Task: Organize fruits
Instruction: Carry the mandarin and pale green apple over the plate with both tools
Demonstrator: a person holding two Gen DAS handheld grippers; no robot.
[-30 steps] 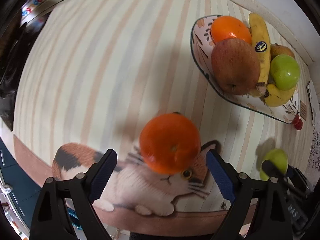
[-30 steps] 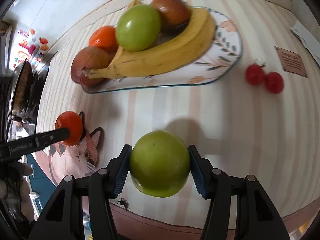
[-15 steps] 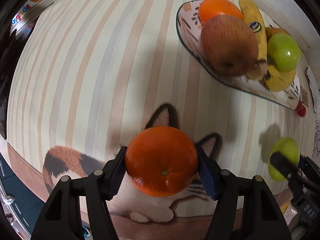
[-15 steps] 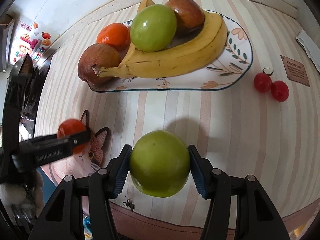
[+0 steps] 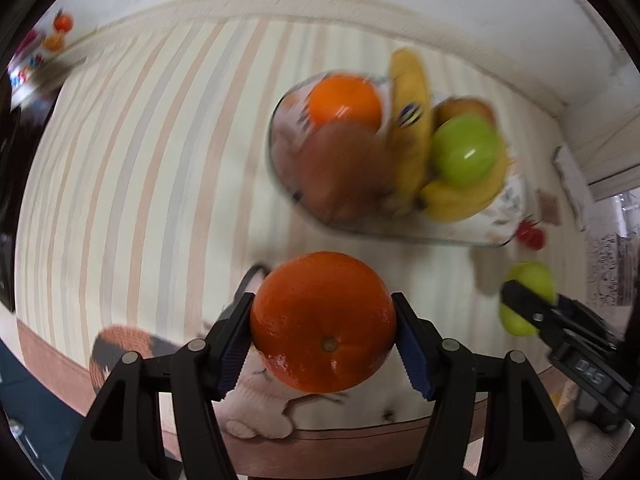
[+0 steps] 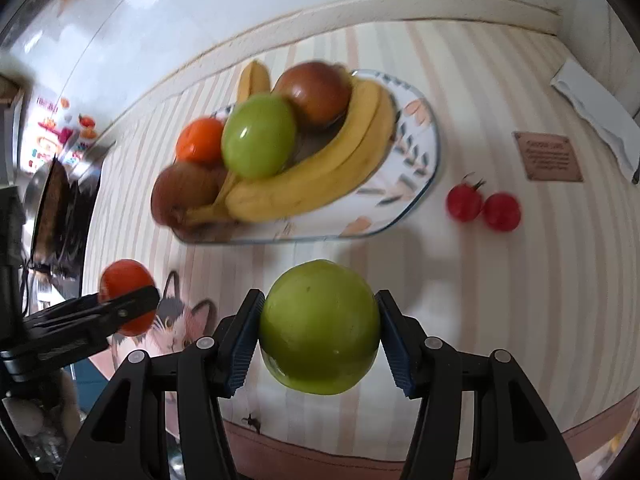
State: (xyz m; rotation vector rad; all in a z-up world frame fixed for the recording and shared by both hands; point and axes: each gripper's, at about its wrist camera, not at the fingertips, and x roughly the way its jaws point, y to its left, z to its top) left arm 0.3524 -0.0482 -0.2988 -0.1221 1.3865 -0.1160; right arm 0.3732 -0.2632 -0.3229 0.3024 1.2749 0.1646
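Observation:
My left gripper (image 5: 324,340) is shut on an orange (image 5: 323,322) and holds it above the striped cloth, near the front edge. My right gripper (image 6: 320,336) is shut on a green apple (image 6: 319,327), also lifted. The oval patterned plate (image 6: 416,184) lies beyond both and carries two bananas (image 6: 320,184), a green apple (image 6: 258,146), an orange (image 6: 199,139) and two brown-red fruits (image 6: 314,92). In the left wrist view the plate (image 5: 512,204) is blurred, and the right gripper's apple (image 5: 528,296) shows at right. The left gripper's orange (image 6: 126,296) shows at left in the right wrist view.
Two cherry tomatoes (image 6: 482,208) lie on the cloth right of the plate. A brown card (image 6: 548,156) and a white folded paper (image 6: 596,112) lie further right. A cat picture (image 6: 176,328) is printed on the cloth near the front edge. A wall runs behind the table.
My left gripper closed on the orange and lifted it off the cat picture, moving toward the plate. My right gripper kept its apple and rose a little.

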